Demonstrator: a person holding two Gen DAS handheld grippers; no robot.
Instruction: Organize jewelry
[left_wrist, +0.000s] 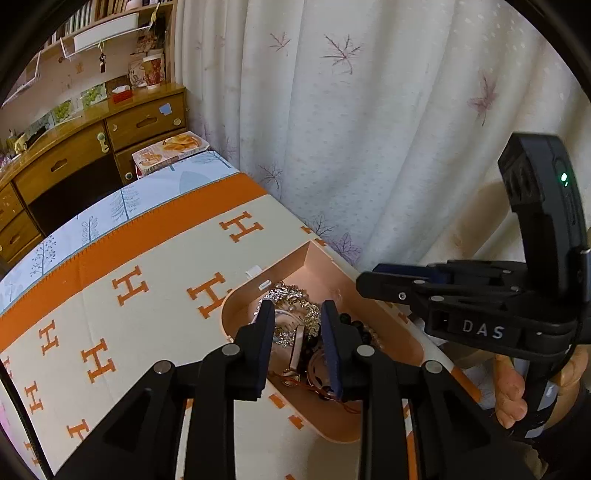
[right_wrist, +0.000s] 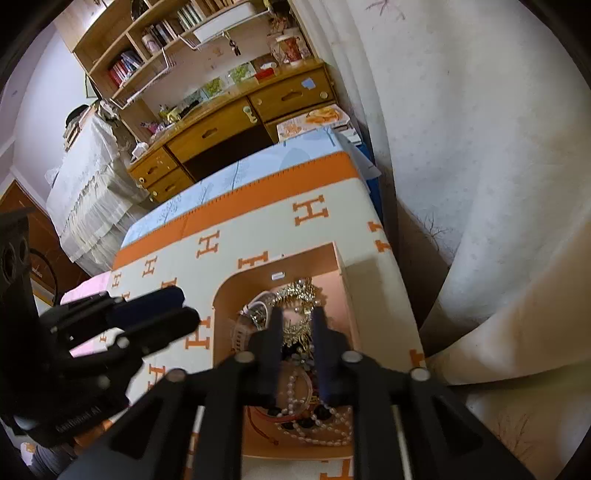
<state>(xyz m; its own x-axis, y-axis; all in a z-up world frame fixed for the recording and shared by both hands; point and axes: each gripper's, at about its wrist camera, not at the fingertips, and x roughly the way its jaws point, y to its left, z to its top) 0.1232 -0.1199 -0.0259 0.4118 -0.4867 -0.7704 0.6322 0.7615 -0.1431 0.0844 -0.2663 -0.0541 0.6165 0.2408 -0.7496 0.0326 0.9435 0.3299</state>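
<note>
A pink open jewelry box (left_wrist: 332, 424) lies on the orange-and-cream H-patterned cloth, also in the right wrist view (right_wrist: 343, 295). It holds a tangle of jewelry: a sparkling gold rhinestone piece (left_wrist: 295, 295) (right_wrist: 299, 291), a white watch (right_wrist: 251, 314), dark beads (left_wrist: 351, 325) and a pearl necklace (right_wrist: 317, 424). My left gripper (left_wrist: 297, 314) hovers over the box, jaws a little apart, nothing clearly held. My right gripper (right_wrist: 297, 317) is above the jewelry pile, jaws slightly apart and empty. The right gripper shows from the side in the left wrist view (left_wrist: 373, 280).
A white leaf-print curtain (left_wrist: 369, 129) hangs close behind the box. The patterned cloth (left_wrist: 129, 295) stretches left. A wooden desk with drawers (left_wrist: 92, 147) and shelves stands beyond. A snack box (left_wrist: 173, 151) lies at the far end.
</note>
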